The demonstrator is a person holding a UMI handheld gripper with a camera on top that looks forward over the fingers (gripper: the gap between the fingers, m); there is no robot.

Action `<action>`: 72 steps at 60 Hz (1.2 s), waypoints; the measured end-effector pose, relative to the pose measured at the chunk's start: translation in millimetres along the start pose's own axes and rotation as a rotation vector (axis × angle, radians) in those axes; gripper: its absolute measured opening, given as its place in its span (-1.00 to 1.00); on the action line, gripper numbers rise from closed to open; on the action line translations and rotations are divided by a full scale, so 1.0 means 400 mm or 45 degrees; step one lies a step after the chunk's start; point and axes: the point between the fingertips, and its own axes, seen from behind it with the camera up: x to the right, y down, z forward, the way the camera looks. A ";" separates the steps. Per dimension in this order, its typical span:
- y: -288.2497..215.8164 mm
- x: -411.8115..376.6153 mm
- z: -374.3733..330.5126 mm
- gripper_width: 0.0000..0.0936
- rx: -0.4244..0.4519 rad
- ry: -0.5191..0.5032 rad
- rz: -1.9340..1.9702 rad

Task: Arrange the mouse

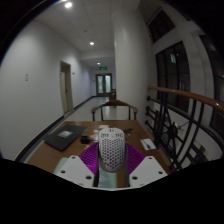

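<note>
A white mouse with a honeycomb-perforated shell sits between my gripper's two fingers, above the wooden table. The purple pads press on both of its sides, so the gripper is shut on it and holds it lifted. The mouse's tail end points toward the camera and its front end points away over the table.
A dark flat mouse pad or laptop lies on the table to the left. A wooden chair stands behind the table. A curved wooden railing runs along the right. A corridor with doors extends beyond.
</note>
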 end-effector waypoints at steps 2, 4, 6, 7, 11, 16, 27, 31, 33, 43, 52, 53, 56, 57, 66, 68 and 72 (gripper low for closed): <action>0.000 -0.069 -0.006 -0.25 0.010 -0.026 -0.009; 0.016 -0.139 -0.006 -0.24 0.009 -0.058 -0.018; 0.047 -0.202 0.002 -0.25 -0.004 -0.083 -0.034; 0.078 -0.238 0.000 -0.24 -0.015 -0.088 -0.044; 0.176 -0.309 0.036 -0.25 -0.109 -0.096 -0.086; 0.312 -0.347 0.058 -0.24 -0.245 -0.084 -0.062; 0.408 -0.340 0.098 -0.24 -0.356 -0.046 -0.108; 0.430 -0.342 0.106 -0.11 -0.377 -0.052 -0.088; 0.427 -0.333 0.112 -0.07 -0.366 -0.037 -0.089; 0.436 -0.326 0.083 0.31 -0.457 -0.097 -0.143; 0.367 -0.308 -0.035 0.75 -0.375 -0.223 -0.275; 0.362 -0.299 -0.043 0.77 -0.364 -0.226 -0.295; 0.339 -0.275 -0.098 0.77 -0.341 -0.237 -0.324; 0.333 -0.266 -0.113 0.77 -0.333 -0.238 -0.325; 0.314 -0.176 -0.205 0.77 -0.314 -0.230 -0.244; 0.311 -0.155 -0.213 0.78 -0.306 -0.229 -0.216; 0.304 -0.109 -0.208 0.78 -0.303 -0.203 -0.161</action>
